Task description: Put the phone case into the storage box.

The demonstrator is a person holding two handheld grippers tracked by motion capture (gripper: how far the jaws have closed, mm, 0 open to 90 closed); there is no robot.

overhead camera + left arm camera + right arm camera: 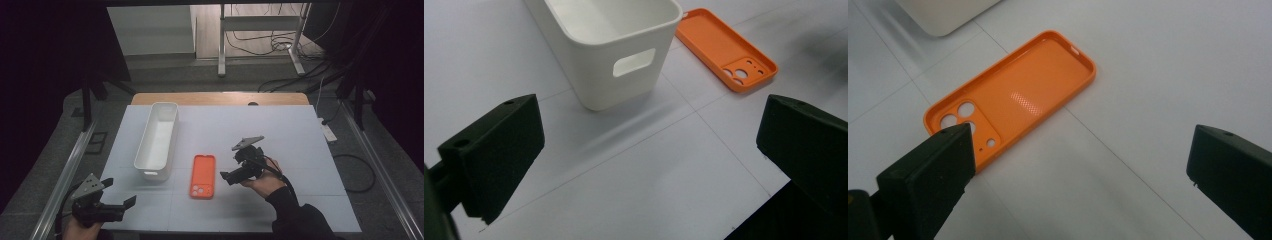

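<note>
Two open tongs, one orange case

One orange case [203,176] lies hollow side up on the white tabletop [295,135], camera holes toward the person. The right tongs [226,176] gape just beside its right edge, holding nothing. The left tongs [120,192] stand open too, well apart at the near left corner. A white bin [156,141] sits just left of the case; bare tabletop lies right and beyond.

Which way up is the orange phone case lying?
Open side up. The orange phone case lies flat on the table, its raised rim and hollow inner face turned upward.
</note>
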